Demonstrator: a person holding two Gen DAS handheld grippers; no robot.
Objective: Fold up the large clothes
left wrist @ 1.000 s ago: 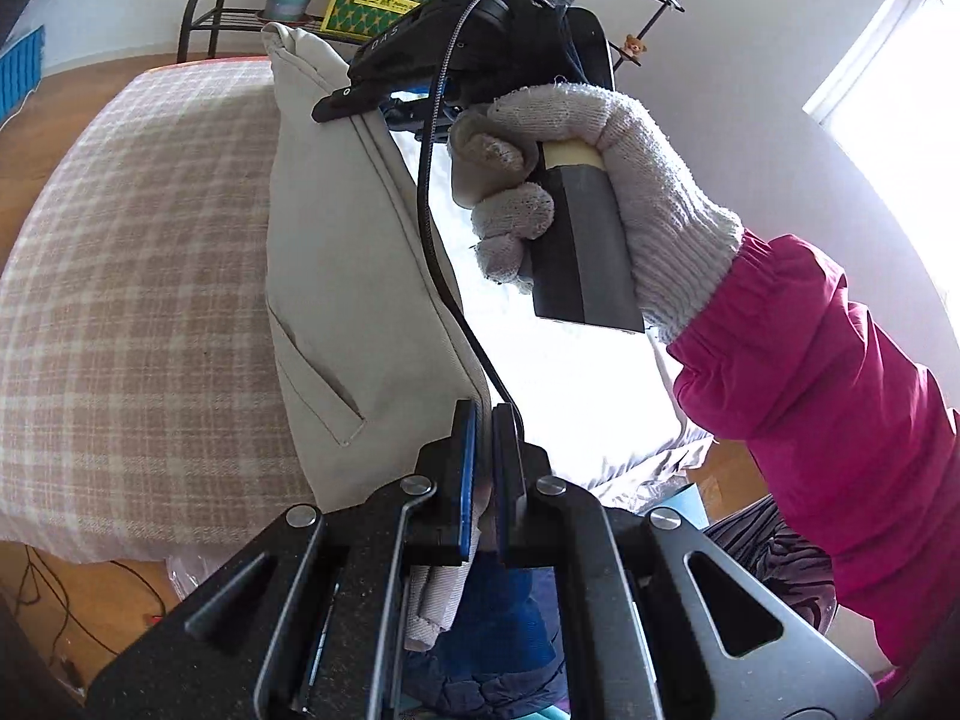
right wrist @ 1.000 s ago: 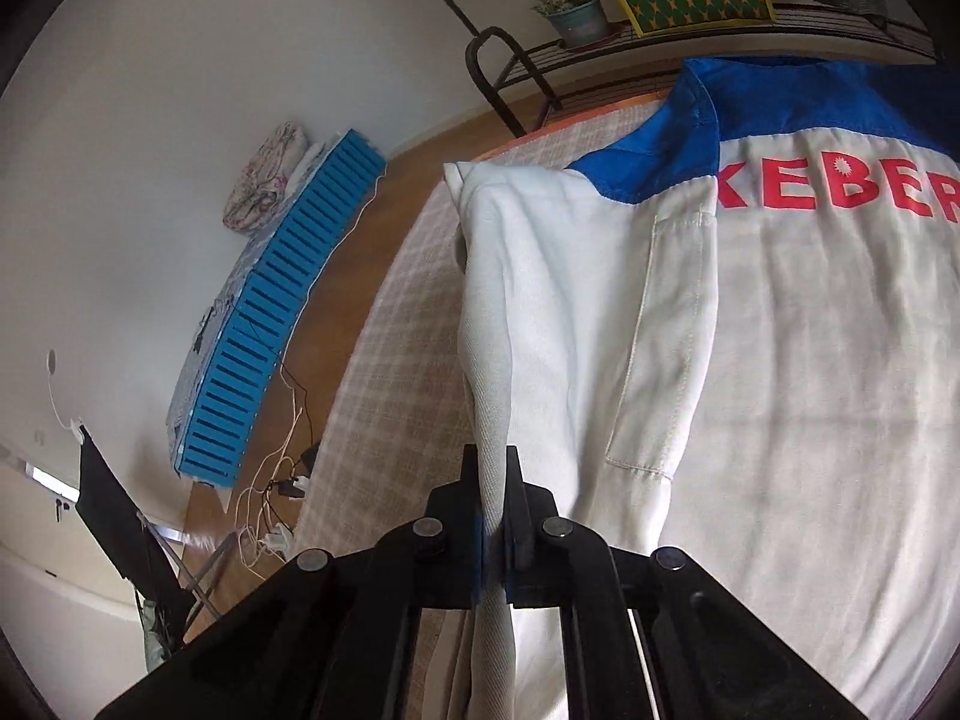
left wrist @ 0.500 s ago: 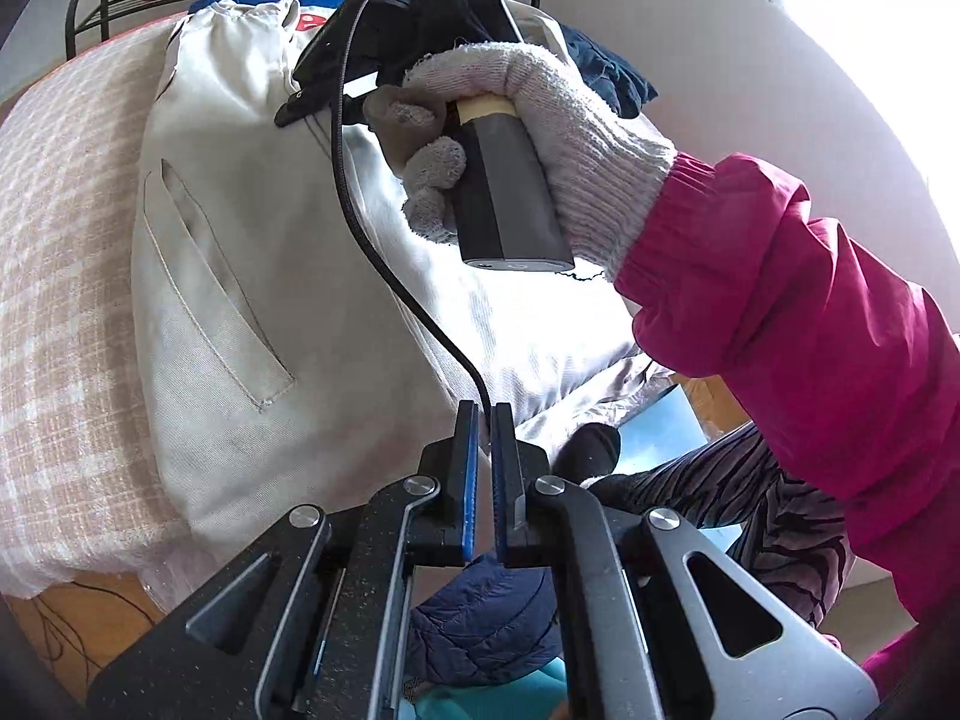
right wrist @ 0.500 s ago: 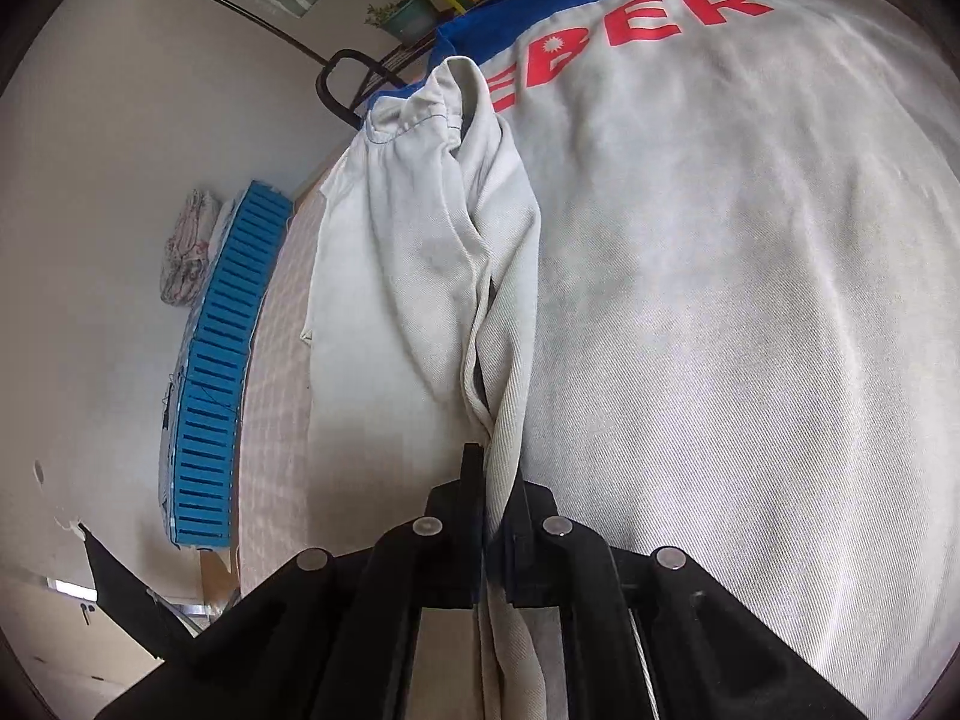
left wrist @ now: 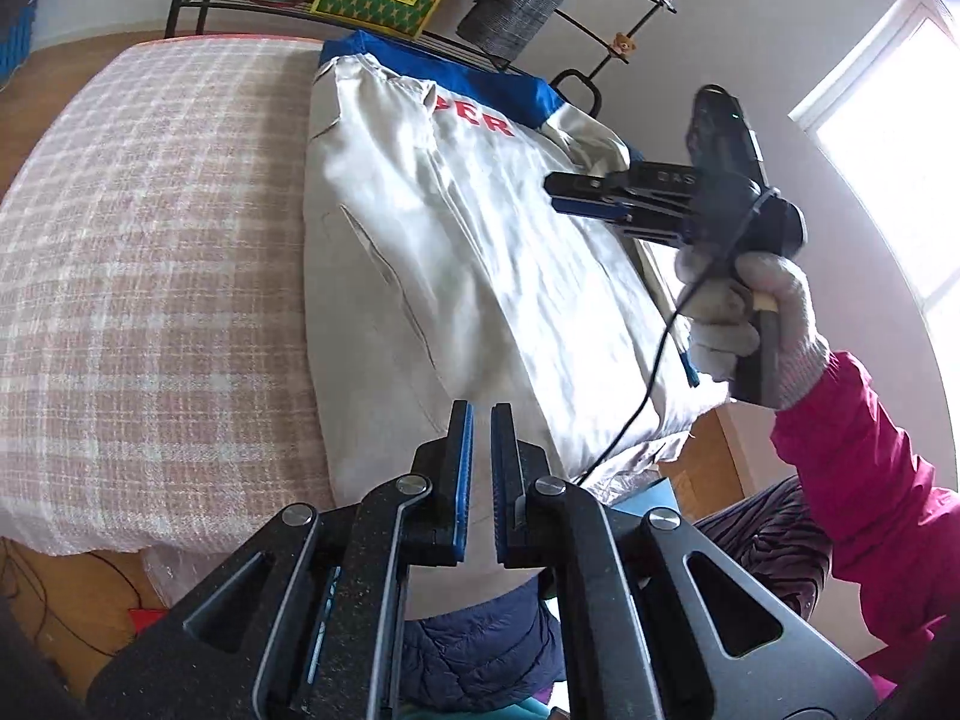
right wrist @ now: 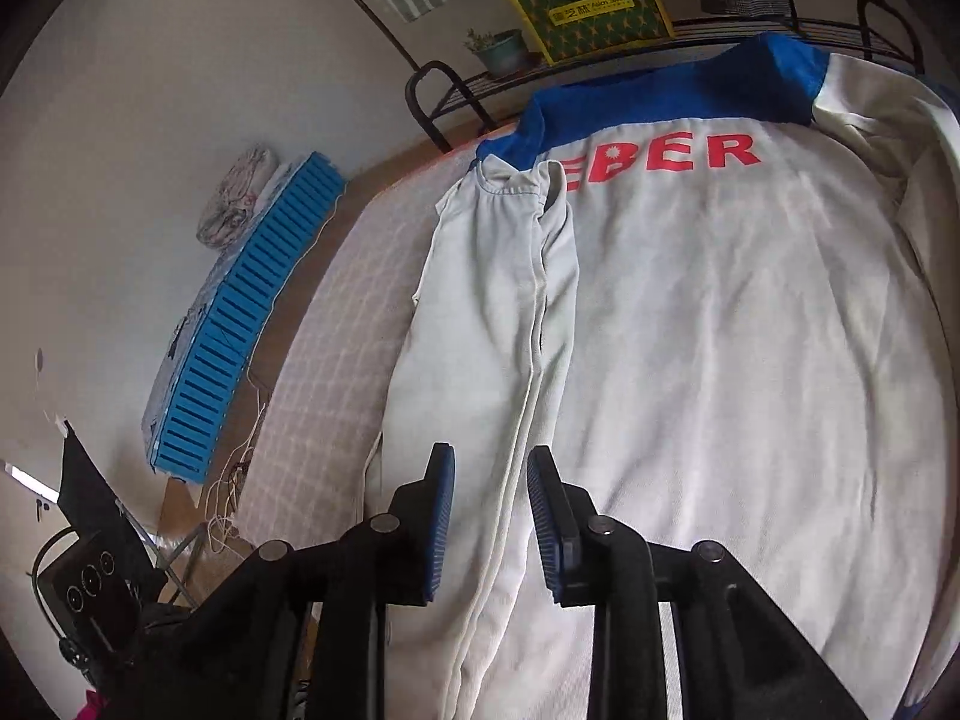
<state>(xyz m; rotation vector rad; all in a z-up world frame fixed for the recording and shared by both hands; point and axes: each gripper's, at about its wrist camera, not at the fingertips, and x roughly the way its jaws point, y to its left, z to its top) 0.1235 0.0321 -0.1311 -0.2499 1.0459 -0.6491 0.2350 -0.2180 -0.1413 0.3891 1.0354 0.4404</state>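
The left tool (left wrist: pixel 482 414) is seen pressed together, nothing between its blue pads. The right tool (right wrist: pixel 489 468) has just been spreading; the folded sleeve (right wrist: pixel 510 324) lies beneath, unpinched. The white twill jacket (right wrist: pixel 720 330) is spread back-up on the checked surface (left wrist: pixel 150 252). Only the left view shows the gloved hand (left wrist: pixel 750 318); only the right, the slatted blue panel (right wrist: pixel 240 324). A wire shelf (right wrist: pixel 600 60) stands beyond.
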